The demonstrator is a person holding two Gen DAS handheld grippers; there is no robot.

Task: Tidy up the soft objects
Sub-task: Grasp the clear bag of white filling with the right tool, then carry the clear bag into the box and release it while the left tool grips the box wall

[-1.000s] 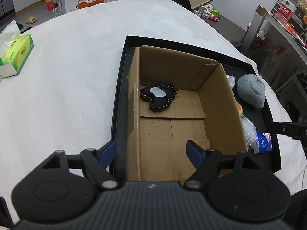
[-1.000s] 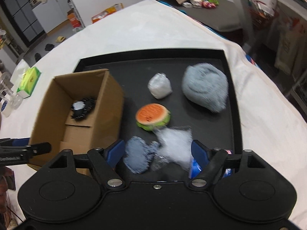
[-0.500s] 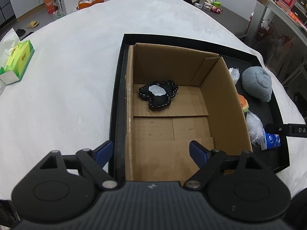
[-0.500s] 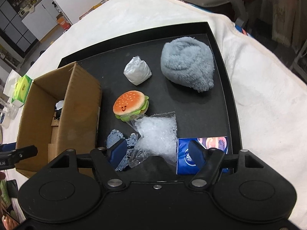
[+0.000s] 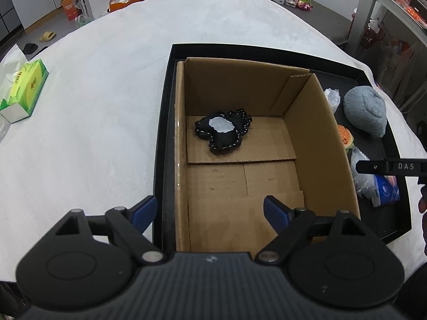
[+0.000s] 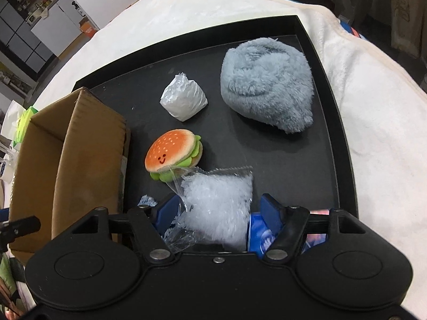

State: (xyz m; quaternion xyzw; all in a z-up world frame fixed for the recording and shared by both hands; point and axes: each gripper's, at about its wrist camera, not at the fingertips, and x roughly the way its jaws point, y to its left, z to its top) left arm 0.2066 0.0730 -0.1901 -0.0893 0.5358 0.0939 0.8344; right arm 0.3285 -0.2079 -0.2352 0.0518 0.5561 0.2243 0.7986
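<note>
An open cardboard box (image 5: 315,122) stands at the left of a black tray (image 6: 333,122) and holds a black soft toy (image 5: 222,132). My left gripper (image 5: 210,209) is open and empty above the box's near end. On the tray lie a grey-blue plush (image 6: 267,90), a burger plush (image 6: 173,154), a white wrapped bundle (image 6: 184,101) and a clear bubbly bag (image 6: 218,200). My right gripper (image 6: 220,210) is open, its jaws on either side of the clear bag. A blue tissue pack (image 6: 260,237) lies under its right finger.
A green tissue box (image 5: 24,90) sits on the white cloth (image 5: 93,106) far left. The box wall (image 6: 88,165) stands just left of my right gripper. Shelves and floor clutter lie beyond the table.
My right gripper has moved forward and down over the tray, so the clear bag now sits between its jaws. The left gripper has drifted slightly over the box.
</note>
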